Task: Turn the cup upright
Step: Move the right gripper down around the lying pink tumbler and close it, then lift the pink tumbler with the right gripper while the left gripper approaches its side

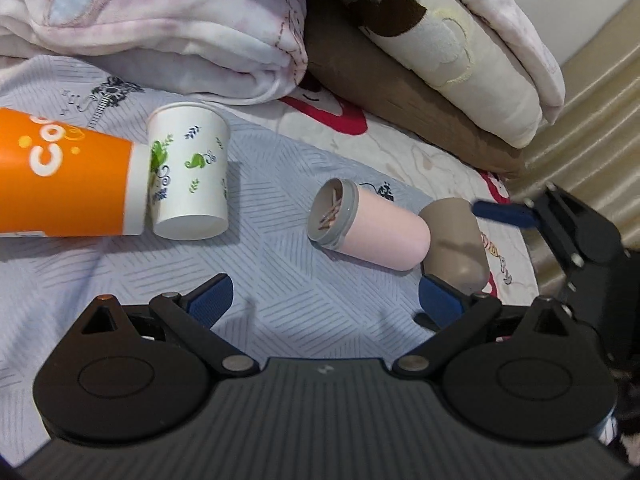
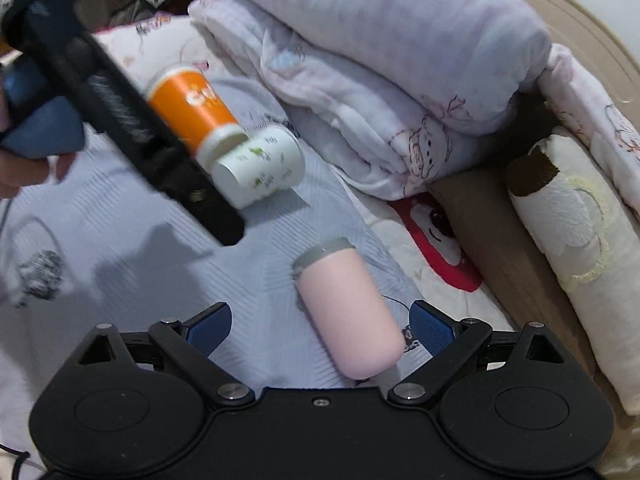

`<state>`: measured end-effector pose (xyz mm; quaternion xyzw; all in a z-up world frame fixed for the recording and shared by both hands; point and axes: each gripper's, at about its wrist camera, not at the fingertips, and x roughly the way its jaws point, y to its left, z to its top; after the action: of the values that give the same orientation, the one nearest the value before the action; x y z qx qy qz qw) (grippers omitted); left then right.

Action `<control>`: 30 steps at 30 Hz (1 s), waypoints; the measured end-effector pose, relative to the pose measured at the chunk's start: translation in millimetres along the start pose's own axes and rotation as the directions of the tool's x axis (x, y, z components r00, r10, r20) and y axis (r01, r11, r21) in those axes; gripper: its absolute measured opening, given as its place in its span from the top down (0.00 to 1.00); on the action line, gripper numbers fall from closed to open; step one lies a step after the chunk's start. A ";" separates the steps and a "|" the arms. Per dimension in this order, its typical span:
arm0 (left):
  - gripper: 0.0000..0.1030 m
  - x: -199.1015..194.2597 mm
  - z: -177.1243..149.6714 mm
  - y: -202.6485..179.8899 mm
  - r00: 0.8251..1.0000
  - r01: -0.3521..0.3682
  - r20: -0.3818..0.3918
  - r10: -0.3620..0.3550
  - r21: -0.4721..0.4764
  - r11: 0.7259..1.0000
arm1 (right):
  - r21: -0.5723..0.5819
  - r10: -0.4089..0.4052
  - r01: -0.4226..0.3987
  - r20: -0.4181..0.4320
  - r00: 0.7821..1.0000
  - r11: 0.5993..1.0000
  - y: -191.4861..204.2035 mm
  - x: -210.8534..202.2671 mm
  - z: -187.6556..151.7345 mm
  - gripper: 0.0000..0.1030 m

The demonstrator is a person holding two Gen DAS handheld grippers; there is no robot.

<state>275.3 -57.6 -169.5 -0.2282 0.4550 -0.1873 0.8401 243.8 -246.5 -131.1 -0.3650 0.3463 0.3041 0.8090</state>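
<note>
A: Right gripper (image 2: 320, 326) sits nearest, fingers spread wide, and the pink cup (image 2: 348, 312) lies on its side between them, closed end toward you, grey rim (image 2: 322, 254) pointing far.

B: Contact yet?

A: None I can see. Pads flank the body, apart from it. Close on the middle of the body, not the rounded end, then swing the rim up and set the base down flat. My guess is the bedsheet (image 2: 120, 280) is soft, so seat it before you let go.

B: Left gripper?

A: Left gripper (image 1: 324, 300) is also spread and holds nothing; it hovers near the cup's rim side. Something thin shows inside the mouth; can't tell what. Tip slowly in case it slides out.

B: Clutter?

A: Orange cup (image 1: 60, 172) and white cup (image 1: 188, 172) lie touching, far left, well apart from yours. Folded blankets (image 2: 380, 60) and a pillow (image 2: 568, 220) sit far and right. In the right view the left tool's body crosses above the left side; keep it clear of your lift.
</note>
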 end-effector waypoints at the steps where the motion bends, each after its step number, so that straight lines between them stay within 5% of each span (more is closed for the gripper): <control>1: 0.03 1.9 -0.2 0.5 1.000 0.004 0.003 -0.004 0.008 1.000 | -0.023 -0.002 0.001 -0.010 1.000 1.000 -2.3 7.2 0.4 0.06; 14: 0.05 23.1 -3.3 8.2 0.999 0.036 0.031 -0.038 0.080 0.996 | -0.066 0.056 -0.060 -0.061 0.997 0.996 -19.5 58.3 -3.4 0.10; 22: 0.12 39.1 -6.6 11.5 0.999 0.047 0.023 -0.049 0.076 0.996 | -0.083 0.070 -0.081 -0.133 0.989 0.993 -26.3 87.9 -3.2 0.29; 30: 0.12 38.1 -6.1 17.2 0.999 0.044 0.023 -0.045 0.048 0.998 | 0.068 0.096 -0.086 -0.176 0.980 0.994 -24.8 84.8 0.5 0.30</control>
<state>291.6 -64.6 -207.8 -0.2205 0.4352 -0.2139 0.8463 311.2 -239.4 -187.8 -0.3499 0.4428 0.2963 0.7705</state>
